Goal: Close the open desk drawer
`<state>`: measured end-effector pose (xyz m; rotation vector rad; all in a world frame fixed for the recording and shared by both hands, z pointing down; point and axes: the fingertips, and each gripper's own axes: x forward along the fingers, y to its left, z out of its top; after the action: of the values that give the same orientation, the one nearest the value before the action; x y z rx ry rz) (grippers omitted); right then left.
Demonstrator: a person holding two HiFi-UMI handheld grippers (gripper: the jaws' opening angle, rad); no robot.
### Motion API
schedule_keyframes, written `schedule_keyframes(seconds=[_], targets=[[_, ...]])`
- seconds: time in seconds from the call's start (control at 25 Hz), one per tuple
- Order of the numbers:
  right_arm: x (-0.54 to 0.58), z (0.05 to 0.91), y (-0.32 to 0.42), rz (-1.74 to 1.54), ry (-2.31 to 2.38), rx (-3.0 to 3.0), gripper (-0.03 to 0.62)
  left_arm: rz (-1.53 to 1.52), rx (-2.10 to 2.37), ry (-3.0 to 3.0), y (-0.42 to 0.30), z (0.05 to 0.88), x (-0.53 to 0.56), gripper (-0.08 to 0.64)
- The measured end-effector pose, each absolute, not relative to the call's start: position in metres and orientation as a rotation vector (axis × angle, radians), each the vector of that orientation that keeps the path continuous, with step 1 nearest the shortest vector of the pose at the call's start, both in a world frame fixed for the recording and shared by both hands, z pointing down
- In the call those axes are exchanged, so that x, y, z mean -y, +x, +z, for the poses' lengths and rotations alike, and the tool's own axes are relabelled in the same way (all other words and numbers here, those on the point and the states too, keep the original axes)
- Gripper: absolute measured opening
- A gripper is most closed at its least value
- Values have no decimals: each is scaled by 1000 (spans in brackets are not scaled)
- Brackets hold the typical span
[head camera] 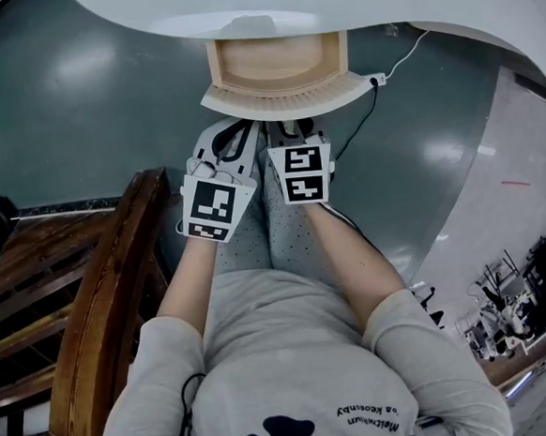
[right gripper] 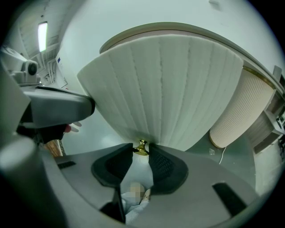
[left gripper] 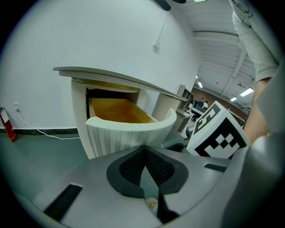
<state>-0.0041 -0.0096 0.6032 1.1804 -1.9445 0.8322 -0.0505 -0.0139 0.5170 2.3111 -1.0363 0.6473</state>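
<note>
The drawer point(head camera: 275, 64) stands pulled out from under the white desk point(head camera: 350, 4), its wooden inside bare and its curved ribbed white front point(head camera: 280, 97) facing me. My right gripper point(head camera: 294, 126) is at the front's lower edge. In the right gripper view its pads point(right gripper: 162, 162) close on the small brass knob point(right gripper: 141, 148) below the ribbed front point(right gripper: 173, 89). My left gripper point(head camera: 240, 132) hangs just left of it, short of the drawer. In the left gripper view its jaws point(left gripper: 144, 150) are shut on nothing, aimed at the drawer front point(left gripper: 129, 133).
A dark wooden chair point(head camera: 91, 302) stands close on my left. A white plug and black cable point(head camera: 374, 96) trail on the floor right of the drawer. A ribbed white desk leg point(right gripper: 242, 116) rises on the right. A red fire extinguisher point(left gripper: 8, 127) stands by the far wall.
</note>
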Motion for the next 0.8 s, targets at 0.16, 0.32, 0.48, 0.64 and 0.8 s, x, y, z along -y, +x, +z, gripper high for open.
schedule_keyframes(seconds=[0.16,0.32,0.48,0.64,0.8], targets=[[20,604,-5,834,1186,1949,121,642,1046,2308,-51,518,24,9],[31,605,-6,826,1187,1956,121,642,1056,2309,-52,519,36,9],[47,605,-7,824,1183,1966,121,642,1070,2298,-53,519,51,9],[59,605,-8,816,1180,1976,121,638,1091,2292,-54,520,64,9],[70,603,-11,803,1174,1988,121,631,1108,2286,-57,518,75,9]])
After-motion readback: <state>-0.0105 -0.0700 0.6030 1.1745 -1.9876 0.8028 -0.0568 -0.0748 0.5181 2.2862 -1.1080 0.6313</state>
